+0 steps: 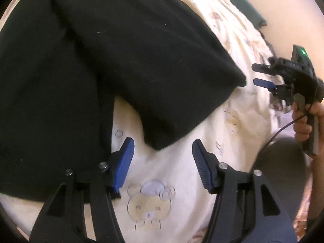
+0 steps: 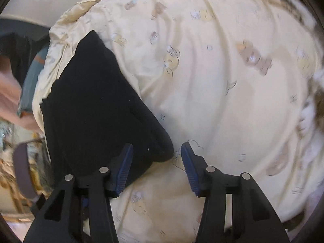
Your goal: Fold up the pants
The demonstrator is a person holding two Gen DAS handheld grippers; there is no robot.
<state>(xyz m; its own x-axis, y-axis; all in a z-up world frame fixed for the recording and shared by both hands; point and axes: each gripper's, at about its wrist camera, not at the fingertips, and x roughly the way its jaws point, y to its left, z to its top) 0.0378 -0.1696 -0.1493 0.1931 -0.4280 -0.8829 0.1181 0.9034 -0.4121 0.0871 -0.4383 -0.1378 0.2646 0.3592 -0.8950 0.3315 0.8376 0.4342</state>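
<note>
Black pants (image 1: 85,64) lie folded on a cream bear-print bedsheet (image 1: 178,172). In the left wrist view they fill the upper left, and a folded corner reaches down to just above the gap of my left gripper (image 1: 163,148). That gripper stands open, its blue pads clear of the cloth. My right gripper (image 1: 256,75), held by a hand (image 1: 303,121), is open beside the pants' right corner. In the right wrist view the pants (image 2: 97,105) lie at left, their rounded lower corner sitting between the open fingers of the right gripper (image 2: 157,151) without being pinched.
The bedsheet (image 2: 222,101) spreads wrinkled to the right. A teal cushion edge (image 1: 249,8) and a pale wall lie beyond the bed. A cable (image 1: 283,127) hangs from the right gripper's handle. Cluttered items (image 2: 22,162) sit off the bed's left side.
</note>
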